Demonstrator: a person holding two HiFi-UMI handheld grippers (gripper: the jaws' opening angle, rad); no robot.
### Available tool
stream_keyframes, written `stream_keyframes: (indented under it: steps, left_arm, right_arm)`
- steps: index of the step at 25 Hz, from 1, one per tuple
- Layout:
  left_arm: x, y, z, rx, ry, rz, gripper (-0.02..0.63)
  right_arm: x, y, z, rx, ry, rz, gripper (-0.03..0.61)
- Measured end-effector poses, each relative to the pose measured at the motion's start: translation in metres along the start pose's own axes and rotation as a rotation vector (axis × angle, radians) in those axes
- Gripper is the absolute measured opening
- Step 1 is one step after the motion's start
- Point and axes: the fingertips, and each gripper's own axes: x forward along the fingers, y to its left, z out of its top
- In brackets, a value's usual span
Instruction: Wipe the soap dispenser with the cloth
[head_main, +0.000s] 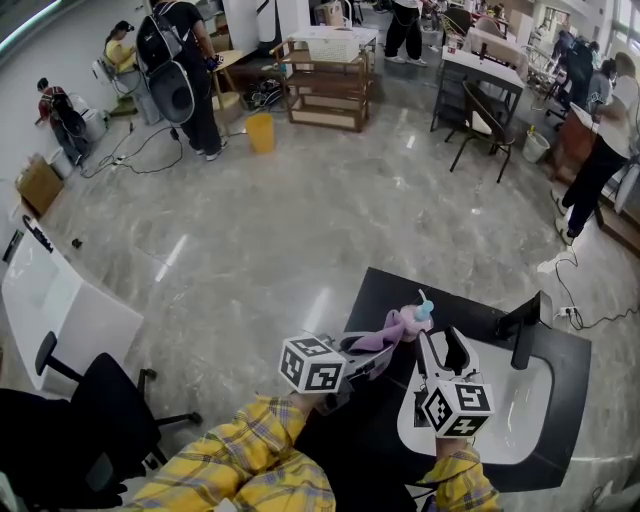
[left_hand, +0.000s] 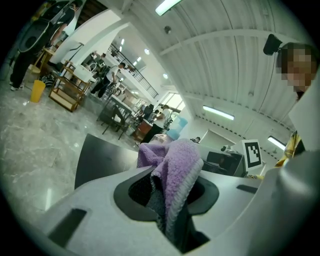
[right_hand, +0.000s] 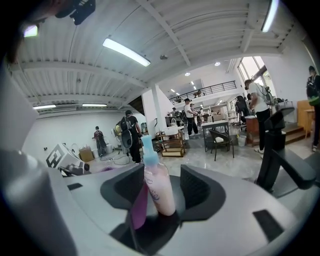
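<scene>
two grippers raised above dark table (head_main: 452, 300). left gripper (left_hand: 170, 202): jaws clamped on purple cloth (left_hand: 176, 167), cloth bunching out past tips. right gripper (right_hand: 159, 212): jaws closed on pink soap dispenser (right_hand: 157, 187), upright, blue pump on top. cloth end touches dispenser's side, both held in air.

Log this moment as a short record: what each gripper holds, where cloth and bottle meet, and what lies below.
left gripper: shut on the purple cloth
right gripper: shut on the soap dispenser
soap dispenser: pink bottle, blue pump, roughly upright
contact: the cloth's free end appears to lie against the dispenser below the pump
below: black table
</scene>
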Motion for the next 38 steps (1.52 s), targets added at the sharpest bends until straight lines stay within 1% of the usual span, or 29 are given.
stream_keyframes:
  steps: [5,7,10,12,14,19,24,28,29,33,35,38]
  left_arm:
    - [0.001,0.003,-0.004,-0.029,0.052,0.005,0.087]
    - [0.001,0.003,-0.005,-0.033,0.07,0.009,0.087]
    - [-0.002,0.001,-0.006,-0.033,0.097,0.011,0.087]
    - [-0.008,-0.002,-0.006,-0.008,0.099,0.02,0.087]
    - [-0.014,-0.005,-0.004,0.014,0.086,0.026,0.087]
    - [-0.027,-0.007,0.0,0.018,0.051,0.025,0.087]
    - [-0.036,-0.01,0.001,0.03,0.04,0.03,0.087]
    - [-0.043,-0.011,-0.001,0.031,0.034,0.033,0.087]
    - [-0.044,-0.012,-0.001,0.031,0.033,0.032,0.087]
    - [-0.046,-0.013,-0.001,0.036,0.031,0.03,0.087]
    - [-0.045,-0.013,-0.001,0.036,0.031,0.03,0.087]
    - [-0.045,-0.011,0.001,0.036,0.028,0.032,0.087]
  right_arm:
    - [0.002,0.006,0.009,-0.096,0.013,0.055,0.218]
    - [0.004,0.007,0.014,-0.147,0.017,0.102,0.218]
    - [0.005,0.011,0.022,-0.199,0.018,0.227,0.218]
    - [0.007,0.014,0.026,-0.224,0.024,0.319,0.218]
    - [0.009,0.017,0.03,-0.259,0.041,0.396,0.218]
    - [0.022,0.029,0.024,-0.33,0.132,0.55,0.219]
    - [0.037,0.037,0.015,-0.42,0.186,0.628,0.218]
    - [0.041,0.043,0.019,-0.503,0.164,0.672,0.212]
    - [0.041,0.043,0.02,-0.512,0.168,0.684,0.202]
    - [0.044,0.043,0.013,-0.542,0.221,0.736,0.199]
    - [0.045,0.043,0.012,-0.559,0.228,0.75,0.126]
    - [0.046,0.044,0.013,-0.556,0.224,0.746,0.121]
